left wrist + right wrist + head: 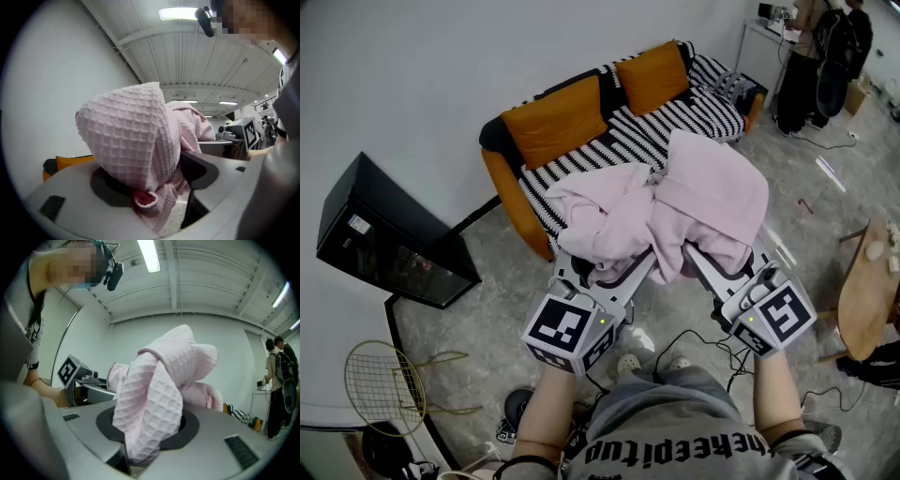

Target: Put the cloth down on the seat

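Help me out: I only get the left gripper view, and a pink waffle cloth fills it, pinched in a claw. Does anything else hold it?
Observer: Yes, the right claw grips another fold of the cloth.
Operator: Where could it be put down?
Observer: A sofa with a striped seat lies ahead. The cloth is held in the air, not yet on it.
Operator: Is anything on that sofa?
Observer: Two orange cushions lean on its backrest.
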Motion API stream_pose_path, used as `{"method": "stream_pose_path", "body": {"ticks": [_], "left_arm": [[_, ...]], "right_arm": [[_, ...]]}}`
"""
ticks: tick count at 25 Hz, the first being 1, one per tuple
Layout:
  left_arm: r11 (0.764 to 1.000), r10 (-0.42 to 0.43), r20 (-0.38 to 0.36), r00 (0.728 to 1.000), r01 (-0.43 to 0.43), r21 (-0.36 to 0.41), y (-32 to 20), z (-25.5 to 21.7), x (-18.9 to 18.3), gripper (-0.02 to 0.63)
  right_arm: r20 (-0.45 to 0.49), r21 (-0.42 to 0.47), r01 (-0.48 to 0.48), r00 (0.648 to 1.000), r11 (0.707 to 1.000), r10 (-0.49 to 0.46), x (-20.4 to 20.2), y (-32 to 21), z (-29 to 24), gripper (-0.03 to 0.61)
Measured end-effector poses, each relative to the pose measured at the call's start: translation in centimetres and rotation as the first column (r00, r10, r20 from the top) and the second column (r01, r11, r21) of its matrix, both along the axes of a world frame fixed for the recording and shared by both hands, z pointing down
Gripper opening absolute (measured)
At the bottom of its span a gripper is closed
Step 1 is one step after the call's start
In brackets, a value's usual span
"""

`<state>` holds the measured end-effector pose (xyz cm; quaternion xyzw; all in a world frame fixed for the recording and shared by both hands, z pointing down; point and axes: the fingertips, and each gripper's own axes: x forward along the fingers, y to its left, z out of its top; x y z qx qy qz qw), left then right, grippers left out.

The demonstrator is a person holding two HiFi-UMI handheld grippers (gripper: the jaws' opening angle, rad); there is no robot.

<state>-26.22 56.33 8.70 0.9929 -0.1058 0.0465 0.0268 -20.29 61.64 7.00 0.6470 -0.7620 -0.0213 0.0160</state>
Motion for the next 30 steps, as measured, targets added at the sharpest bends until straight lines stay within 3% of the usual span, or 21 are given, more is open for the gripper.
{"method": "stream_pose_path", "body": {"ticks": [30], "left_arm": [[0.997, 0.069, -0.011, 0.998, -0.069, -0.017, -2.2, 0.8, -2.2, 0.334]], "right_arm": [[0.005, -0.019, -0.058, 0.998, 0.998, 0.058, -2.5, -1.8, 0.7, 0.155]]}}
